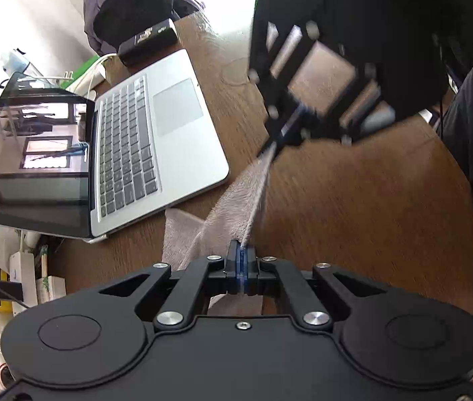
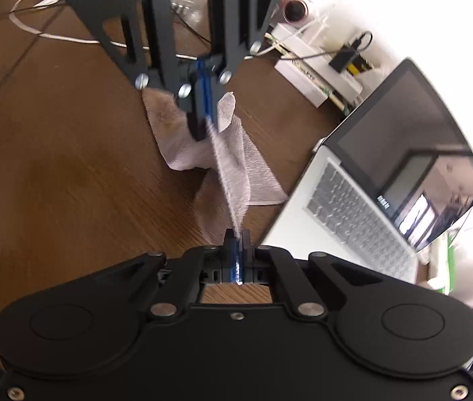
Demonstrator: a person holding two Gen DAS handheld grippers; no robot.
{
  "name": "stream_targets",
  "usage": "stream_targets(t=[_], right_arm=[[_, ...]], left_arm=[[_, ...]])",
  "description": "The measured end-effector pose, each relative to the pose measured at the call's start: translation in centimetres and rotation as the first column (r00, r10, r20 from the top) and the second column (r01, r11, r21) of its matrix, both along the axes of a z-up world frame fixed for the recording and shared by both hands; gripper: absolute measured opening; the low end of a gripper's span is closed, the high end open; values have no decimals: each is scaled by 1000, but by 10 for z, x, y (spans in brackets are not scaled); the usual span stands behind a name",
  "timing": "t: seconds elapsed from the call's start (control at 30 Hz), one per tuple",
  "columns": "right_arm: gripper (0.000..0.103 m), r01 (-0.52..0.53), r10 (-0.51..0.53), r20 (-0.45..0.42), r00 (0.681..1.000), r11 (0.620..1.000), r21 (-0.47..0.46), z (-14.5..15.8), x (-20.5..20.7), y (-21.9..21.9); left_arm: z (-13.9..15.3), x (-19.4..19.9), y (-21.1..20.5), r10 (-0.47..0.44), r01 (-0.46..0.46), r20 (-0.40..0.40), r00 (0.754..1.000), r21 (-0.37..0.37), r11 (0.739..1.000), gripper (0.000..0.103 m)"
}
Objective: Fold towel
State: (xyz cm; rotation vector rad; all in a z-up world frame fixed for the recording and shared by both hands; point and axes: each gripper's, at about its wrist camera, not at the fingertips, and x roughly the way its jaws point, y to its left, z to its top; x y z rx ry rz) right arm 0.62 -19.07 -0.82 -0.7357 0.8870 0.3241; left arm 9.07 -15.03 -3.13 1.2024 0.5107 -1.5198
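Brown wood grain covers the counter, and an open silver laptop sits on it just beside the towel, its dark screen reflecting the room. Behind the laptop lie a black case and a heap of dark clothing; white boxes with a black plug and cables crowd the counter's far edge, and a white cable loops across the wood. The pale grey towel is stretched taut in the air between the two grippers, one edge drawn into a tight line, while the rest of it sags and rests rumpled on the counter next to the laptop's front corner. The left gripper has its jaws pressed together on one end of that edge, the cloth running straight out from its blue pads. The right gripper is likewise clamped on the other end. Each faces the other across the towel, so the opposite gripper blocks part of each view.
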Motion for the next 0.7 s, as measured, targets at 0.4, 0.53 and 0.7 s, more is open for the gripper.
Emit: stream_targets(t=[0.4,0.53,0.7], right_arm=[[1,-243,238,-49,970,954,-176,48,-9,-11],[1,-303,295,-68,953,927,-221,56,-16,-8],[1,-339,327,-88,941,906,-253,64,-23,-7]], left_arm=[[-13,-30,-14,14,-18,-39,999,-103,995,3],[-20,-34,-16,14,-19,-47,999,-122,992,3],[-27,-36,-19,3,-7,-32,999,-130,991,3]])
